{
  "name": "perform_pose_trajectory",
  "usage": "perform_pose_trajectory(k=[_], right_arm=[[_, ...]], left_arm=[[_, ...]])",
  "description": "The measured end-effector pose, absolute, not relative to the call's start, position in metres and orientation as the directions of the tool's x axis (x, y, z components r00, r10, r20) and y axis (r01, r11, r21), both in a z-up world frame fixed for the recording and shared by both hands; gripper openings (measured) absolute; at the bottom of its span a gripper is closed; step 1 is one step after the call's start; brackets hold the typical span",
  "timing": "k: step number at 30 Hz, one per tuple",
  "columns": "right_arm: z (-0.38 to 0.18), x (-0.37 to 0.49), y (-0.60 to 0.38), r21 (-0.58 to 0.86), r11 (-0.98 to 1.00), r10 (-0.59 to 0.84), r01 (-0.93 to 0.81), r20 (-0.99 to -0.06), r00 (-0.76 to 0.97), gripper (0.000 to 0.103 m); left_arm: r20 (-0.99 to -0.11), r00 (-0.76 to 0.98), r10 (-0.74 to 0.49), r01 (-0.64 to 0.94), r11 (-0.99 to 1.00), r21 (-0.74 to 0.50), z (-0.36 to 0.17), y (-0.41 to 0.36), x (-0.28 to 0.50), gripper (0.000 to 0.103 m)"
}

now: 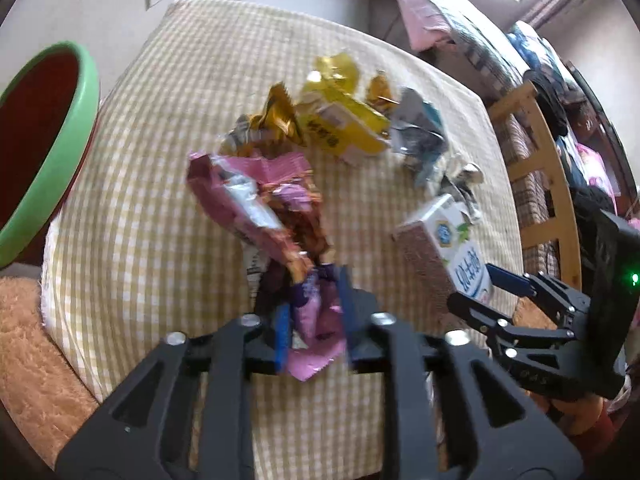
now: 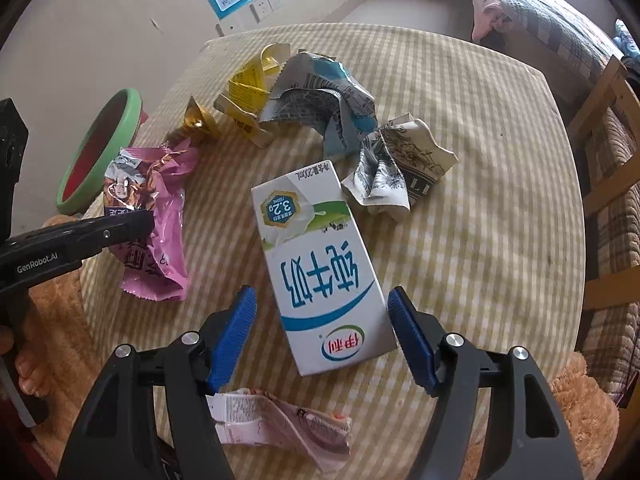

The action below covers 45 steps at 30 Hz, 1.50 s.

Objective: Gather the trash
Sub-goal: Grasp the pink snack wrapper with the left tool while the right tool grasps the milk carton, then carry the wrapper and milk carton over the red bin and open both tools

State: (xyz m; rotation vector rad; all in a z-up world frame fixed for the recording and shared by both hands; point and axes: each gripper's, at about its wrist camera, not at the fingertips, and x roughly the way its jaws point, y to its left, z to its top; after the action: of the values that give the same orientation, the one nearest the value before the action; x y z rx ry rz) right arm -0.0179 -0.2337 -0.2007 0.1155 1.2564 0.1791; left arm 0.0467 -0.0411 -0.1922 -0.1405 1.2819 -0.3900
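While the left hand-held gripper [image 1: 310, 312] pinched the pink wrapper [image 1: 256, 200] above the checked counter [image 1: 160, 160], the right hand-held gripper [image 2: 322, 332] stood spread around the milk carton [image 2: 316, 264] lying flat there.

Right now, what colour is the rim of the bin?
The bin's rim is light green; the left wrist view shows it best.

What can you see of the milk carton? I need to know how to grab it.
The milk carton is a small white paperboard box with blue characters, a green-and-blue band and a round badge. It lies flat, printed face up, on the checked tablecloth, dented near its far end. The right gripper straddles its near end, blue pads either side, not pressing. A crumpled printed paper sits at its far corner; contact is unclear.
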Motion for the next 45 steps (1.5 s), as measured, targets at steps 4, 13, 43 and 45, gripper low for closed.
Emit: perform_pose_trajectory(k=[4, 13, 43, 45], right_arm=[[-0.204, -0.017, -0.23, 0.142, 0.987, 0.158, -0.076, -0.941, 0.299, 0.067], [-0.2, -0.024, -0.236, 0.202, 0.979, 0.199, -0.026, -0.927, 0.318, 0.057], [-0.084, 0.007, -0.175, 0.328, 0.934, 0.35, -0.14, -0.768, 0.537, 0.054], [-0.081, 0.008, -0.169, 0.326, 0.933, 0.355, -0.153, -0.765, 0.537, 0.054]], left_arm=[[-0.915, 0.229, -0.333, 0.174, 0.939, -0.298, -0.201, -0.039, 0.048, 0.056], [-0.907, 0.266, -0.327, 0.166, 0.942, -0.291, -0.193, -0.027, 0.046, 0.023], [-0.806, 0.569, -0.164, 0.094, 0.986, -0.134, -0.1, 0.038, 0.047, 0.022], [-0.803, 0.575, -0.156, 0.086, 0.988, -0.131, -0.098, 0.043, 0.047, 0.022]])
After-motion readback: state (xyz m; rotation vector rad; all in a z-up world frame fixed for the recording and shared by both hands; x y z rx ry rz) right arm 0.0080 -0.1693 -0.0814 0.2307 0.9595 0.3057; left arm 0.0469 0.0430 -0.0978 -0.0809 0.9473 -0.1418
